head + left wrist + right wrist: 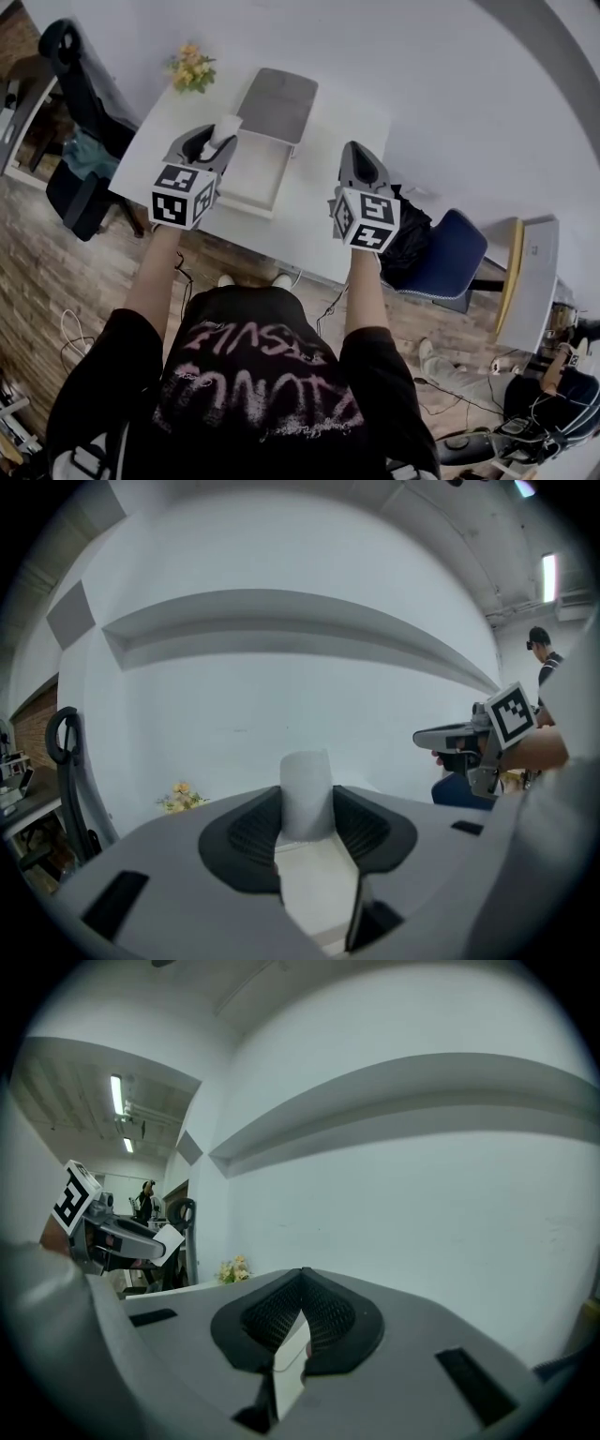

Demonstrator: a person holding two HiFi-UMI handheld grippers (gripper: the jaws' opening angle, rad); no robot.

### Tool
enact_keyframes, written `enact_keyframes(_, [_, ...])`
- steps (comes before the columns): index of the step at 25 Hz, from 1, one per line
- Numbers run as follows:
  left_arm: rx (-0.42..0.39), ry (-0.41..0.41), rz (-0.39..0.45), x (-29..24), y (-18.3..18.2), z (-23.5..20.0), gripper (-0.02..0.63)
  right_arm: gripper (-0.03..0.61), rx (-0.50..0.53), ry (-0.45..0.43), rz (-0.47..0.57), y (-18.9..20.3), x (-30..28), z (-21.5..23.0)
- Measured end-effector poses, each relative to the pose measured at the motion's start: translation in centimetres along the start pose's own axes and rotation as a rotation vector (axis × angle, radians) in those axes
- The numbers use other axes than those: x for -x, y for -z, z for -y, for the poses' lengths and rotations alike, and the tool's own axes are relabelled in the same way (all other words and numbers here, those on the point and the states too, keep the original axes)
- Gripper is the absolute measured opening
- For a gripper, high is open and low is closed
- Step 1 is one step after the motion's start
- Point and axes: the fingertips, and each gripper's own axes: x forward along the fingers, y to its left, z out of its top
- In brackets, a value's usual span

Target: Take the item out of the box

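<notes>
My left gripper [217, 142] is shut on a small white item [225, 128], held up above the table. In the left gripper view that white item [306, 795] stands upright between the two dark pads [248, 834], rounded at the top. Just beyond and below it, the open box [253, 176] lies on the white table [323, 234], its grey-lined lid [278, 103] folded back. My right gripper [362, 159] hovers to the right of the box. Its pads [328, 1312] meet at the tips with nothing between them. The right gripper view catches the left gripper with the white item [169, 1239] at far left.
A small bunch of yellow flowers [192, 67] stands at the table's far left corner. A black office chair [80, 103] is left of the table, a blue chair [445, 253] at its right. A white wall lies behind. A person [542, 649] stands far off.
</notes>
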Motion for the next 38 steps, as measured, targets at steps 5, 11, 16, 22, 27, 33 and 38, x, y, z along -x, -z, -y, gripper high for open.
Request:
enact_keyframes(5, [-0.004,-0.009,0.033,1.2,-1.1,-0.7,0.173,0.009,0.011,0.013,0.025,-1.3,0.5,-0.3])
enact_keyframes(11, [-0.018,-0.009,0.062,1.5,-2.3,-0.8,0.173,0.009,0.020,0.026,0.049,-2.4,1.0,-0.2])
enact_keyframes(16, [-0.026,-0.003,0.067,1.3,-2.5,-0.7,0.173,0.009,0.019,0.042,0.061,-2.8,1.2,0.0])
enact_keyframes(22, [-0.029,-0.006,0.070,1.5,-2.7,-1.2,0.173,0.009,0.033,0.029,0.061,-3.1,1.0,-0.6])
enact_keyframes(27, [-0.030,-0.011,0.070,1.6,-2.8,-1.4,0.173,0.009,0.029,0.030,0.063,-3.2,0.9,-0.7])
enact_keyframes(33, [-0.034,-0.016,0.073,1.7,-2.8,-1.7,0.173,0.009,0.025,0.032,0.062,-3.0,0.8,-0.8])
enact_keyframes(38, [-0.036,-0.013,0.074,1.6,-2.7,-1.7,0.173,0.009,0.020,0.038,0.062,-2.9,0.9,-0.6])
